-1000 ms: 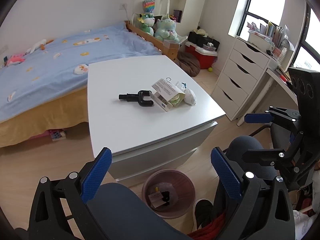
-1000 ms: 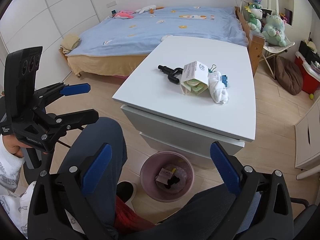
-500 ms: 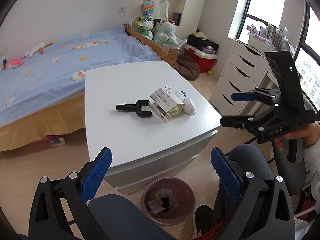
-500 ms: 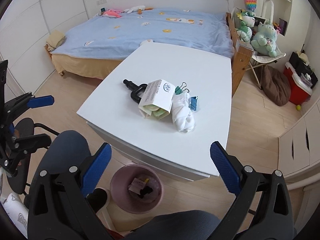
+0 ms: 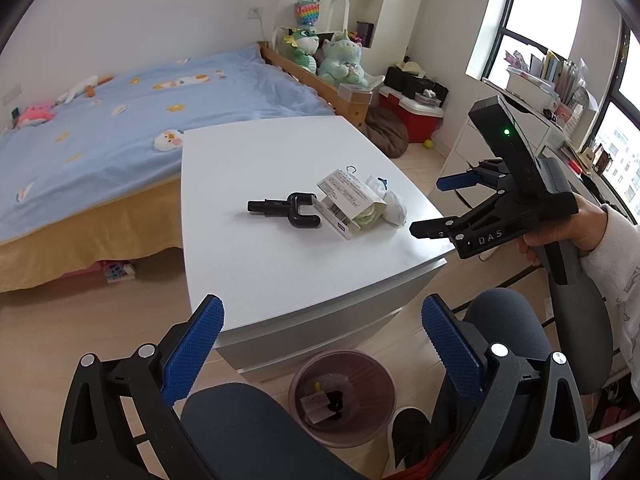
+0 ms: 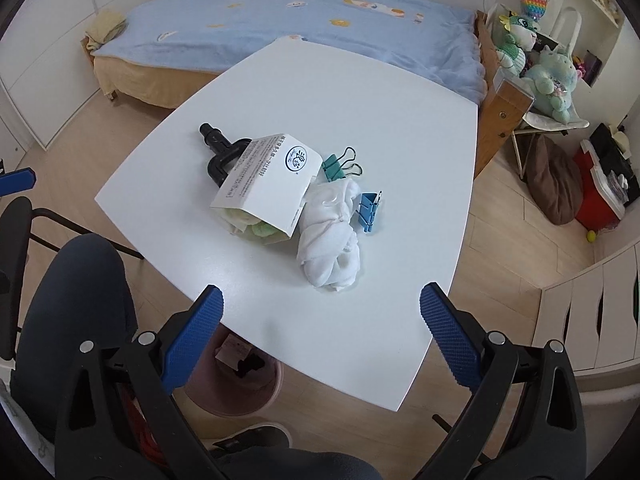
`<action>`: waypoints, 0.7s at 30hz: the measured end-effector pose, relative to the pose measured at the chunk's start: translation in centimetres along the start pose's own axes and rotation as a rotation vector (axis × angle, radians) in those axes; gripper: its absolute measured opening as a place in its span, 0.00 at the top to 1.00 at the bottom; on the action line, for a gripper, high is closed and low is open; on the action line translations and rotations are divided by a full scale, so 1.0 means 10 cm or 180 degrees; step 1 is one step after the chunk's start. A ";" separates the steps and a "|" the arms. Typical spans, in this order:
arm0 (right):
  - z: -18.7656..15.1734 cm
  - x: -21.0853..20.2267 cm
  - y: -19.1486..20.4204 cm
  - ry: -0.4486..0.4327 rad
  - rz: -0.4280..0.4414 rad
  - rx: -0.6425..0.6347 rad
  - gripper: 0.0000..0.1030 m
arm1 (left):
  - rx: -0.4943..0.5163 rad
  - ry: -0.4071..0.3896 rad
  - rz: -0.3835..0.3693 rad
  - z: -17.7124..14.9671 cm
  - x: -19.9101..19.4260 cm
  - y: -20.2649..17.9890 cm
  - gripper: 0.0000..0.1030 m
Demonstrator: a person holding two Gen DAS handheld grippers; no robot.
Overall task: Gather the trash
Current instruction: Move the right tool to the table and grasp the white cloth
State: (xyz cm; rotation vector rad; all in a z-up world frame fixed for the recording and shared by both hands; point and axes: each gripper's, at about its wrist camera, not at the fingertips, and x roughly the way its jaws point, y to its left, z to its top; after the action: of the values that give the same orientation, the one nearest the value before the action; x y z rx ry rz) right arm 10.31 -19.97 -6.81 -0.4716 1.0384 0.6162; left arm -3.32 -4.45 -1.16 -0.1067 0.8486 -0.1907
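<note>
A small pile lies on the white table (image 5: pixel 260 264): a torn white cardboard box (image 5: pixel 348 196) with green scraps inside, a crumpled white tissue (image 5: pixel 394 208) to its right, and a black Y-shaped part (image 5: pixel 288 210) to its left. The right wrist view shows the same box (image 6: pixel 268 184), tissue (image 6: pixel 332 244) and black part (image 6: pixel 218 152), plus a teal binder clip (image 6: pixel 336 166) and a blue one (image 6: pixel 368 208). My left gripper (image 5: pixel 322 320) hangs open before the table's near edge. My right gripper (image 6: pixel 320 300) is open above that edge, just short of the tissue. A pink bin (image 5: pixel 296 384) holding scraps stands on the floor below.
A bed (image 5: pixel 120 120) with a blue cover runs along the table's far side. White drawers (image 6: pixel 592 312) stand to the right, with a red box (image 5: pixel 416 118) and plush toys beyond. The person's knees (image 6: pixel 72 288) and a chair sit close to the bin (image 6: pixel 224 404).
The right gripper has come up and forward over the table's near edge, close to the pile, and now shows in the left wrist view. The left gripper has lifted slightly. Both stayed open.
</note>
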 end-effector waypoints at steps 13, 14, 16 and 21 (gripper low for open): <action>0.17 0.33 0.00 0.0194 0.0002 -0.0198 0.39 | -0.0080 0.0033 0.0008 -0.02 0.03 0.11 0.07; 0.17 0.34 0.01 0.0200 -0.0015 -0.0209 0.43 | -0.0090 0.0035 0.0008 -0.02 0.04 0.12 0.07; 0.18 0.36 0.00 0.0201 -0.0015 -0.0219 0.45 | -0.0102 0.0039 0.0008 -0.03 0.04 0.13 0.07; 0.19 0.40 -0.01 0.0224 -0.0006 -0.0224 0.60 | -0.0117 0.0065 0.0010 -0.05 0.07 0.15 0.07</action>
State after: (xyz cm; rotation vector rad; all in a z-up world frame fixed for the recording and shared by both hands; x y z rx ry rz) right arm 13.06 -17.84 -9.59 -0.5592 1.0852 0.6398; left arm -3.02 -3.10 -2.25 -0.1379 0.8727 -0.1734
